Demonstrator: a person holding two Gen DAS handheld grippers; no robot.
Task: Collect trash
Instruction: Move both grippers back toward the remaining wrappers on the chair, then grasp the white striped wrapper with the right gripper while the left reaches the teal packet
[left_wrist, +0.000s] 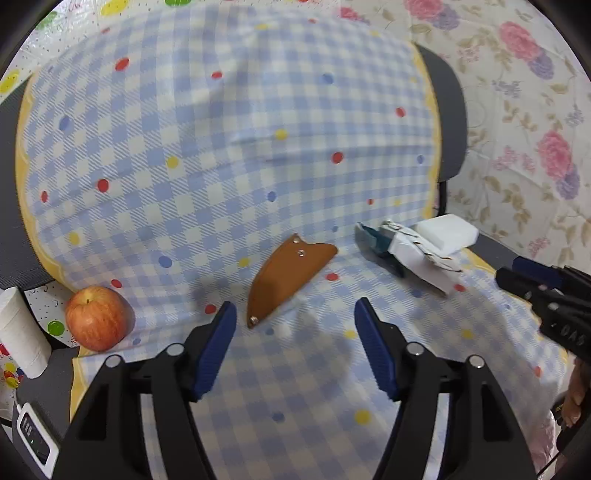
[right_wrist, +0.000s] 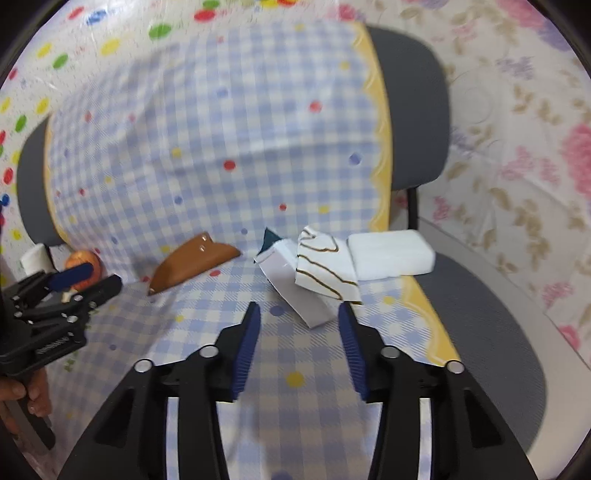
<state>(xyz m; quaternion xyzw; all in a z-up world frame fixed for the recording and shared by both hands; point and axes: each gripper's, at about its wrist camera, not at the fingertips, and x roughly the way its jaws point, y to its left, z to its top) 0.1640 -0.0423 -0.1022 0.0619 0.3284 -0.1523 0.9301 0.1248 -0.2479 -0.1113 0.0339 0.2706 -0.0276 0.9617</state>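
The right gripper (right_wrist: 299, 314) hangs with jaws parted and empty just short of the torn paper packaging (right_wrist: 314, 273) on the checked cloth (right_wrist: 221, 110) — lined up, I judge, to take it as trash. The left gripper (left_wrist: 295, 314) — also wide and empty — faces the brown leather pouch (left_wrist: 288, 273).

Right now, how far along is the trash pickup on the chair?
Nothing looks collected yet. Both grippers are open and empty: the left gripper faces the brown leather pouch, the right gripper faces the crumpled paper packaging. Still on the checked cloth: that packaging, the white foam block beside it, the pouch and an apple. No bin is visible.
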